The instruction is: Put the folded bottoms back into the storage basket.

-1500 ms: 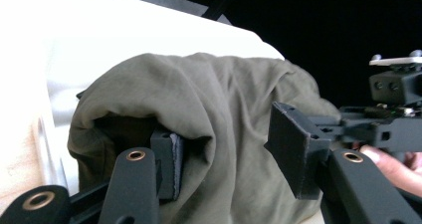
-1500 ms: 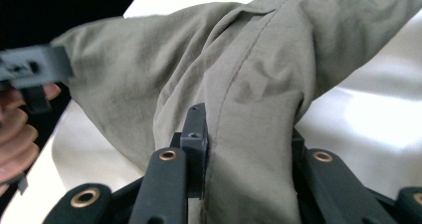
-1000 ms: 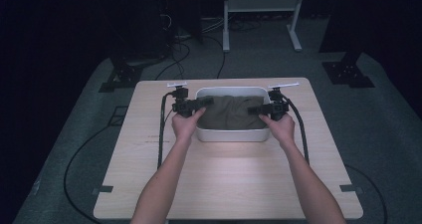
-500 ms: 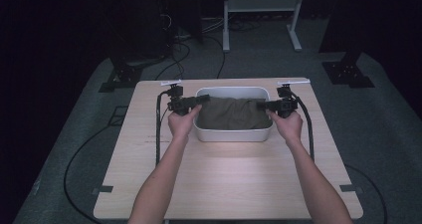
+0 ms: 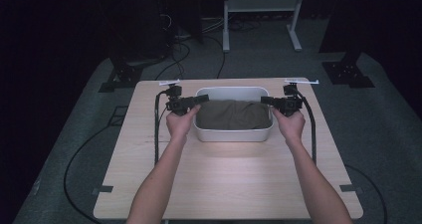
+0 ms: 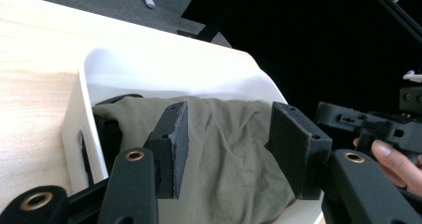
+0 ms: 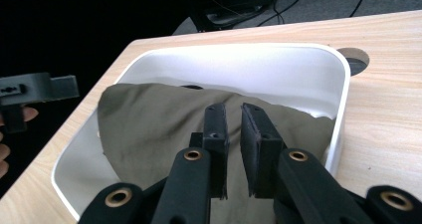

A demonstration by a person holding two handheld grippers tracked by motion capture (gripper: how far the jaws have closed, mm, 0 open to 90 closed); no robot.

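Near the middle of the desk's [image 5: 224, 179] far edge: white tub [image 5: 234, 135], olive cloth [image 5: 234, 114] lying inside it.

At the tub's left rim: left gripper [image 5: 204, 98], pointing inward over the cloth's left end. Jaws spread, cloth visible beneath the gap, nothing pinched.

In the middle: cloth bunched and softly creased, a matte khaki-green. Fills most of the tub floor, rides up toward the left wall, leaves a strip of white bare along the far side. Looks thin and limp, with a dark patch tucked under the left end.

At the tub's right rim: right gripper [image 5: 264, 100], also aimed inward. Jaws just closing, now all but pressed together above the cloth, no fold seen between the pads.

Judged progress: cloth wholly inside the tub, so the stowing seems nearly done. Possibly left: tamping down the raised left end, drawing both grippers clear.
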